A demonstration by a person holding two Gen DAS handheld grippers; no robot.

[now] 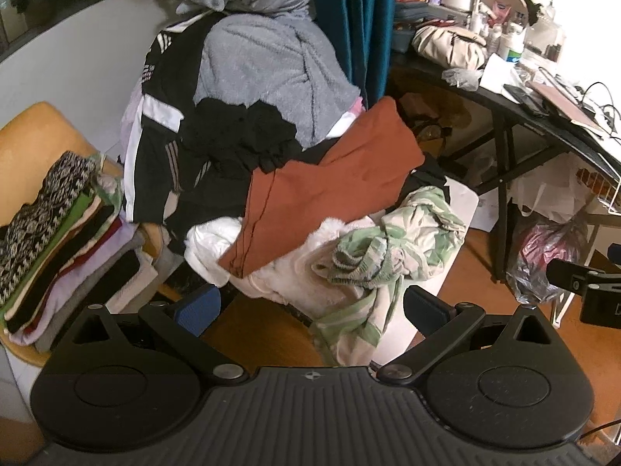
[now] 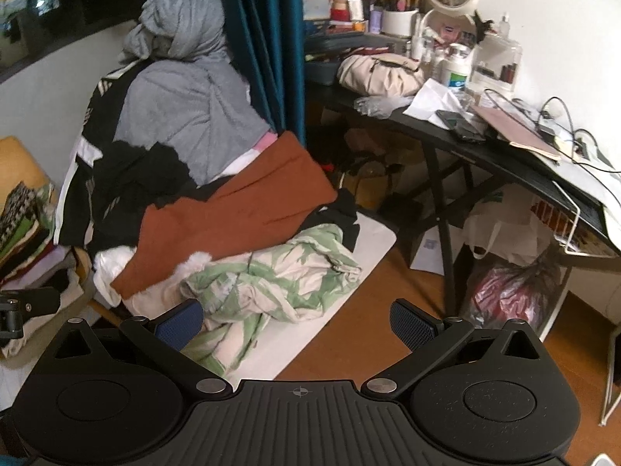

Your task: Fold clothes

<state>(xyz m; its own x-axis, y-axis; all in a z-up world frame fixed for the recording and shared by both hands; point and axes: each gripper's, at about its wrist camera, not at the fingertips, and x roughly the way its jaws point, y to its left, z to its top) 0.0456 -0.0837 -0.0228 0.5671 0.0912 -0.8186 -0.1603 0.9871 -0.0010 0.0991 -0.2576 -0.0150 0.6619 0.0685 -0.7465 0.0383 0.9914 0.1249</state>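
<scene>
Both jaws gape empty; I'd pinch one edge of the green-striped garment (image 2: 279,279), lifting it clear of the rust cloth (image 1: 330,182).

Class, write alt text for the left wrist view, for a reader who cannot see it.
The open left gripper hovers before a heap of unfolded clothes: a green-and-cream garment nearest, a rust-orange garment and a grey fleece behind. A stack of folded clothes sits on a yellow chair to the left.
</scene>
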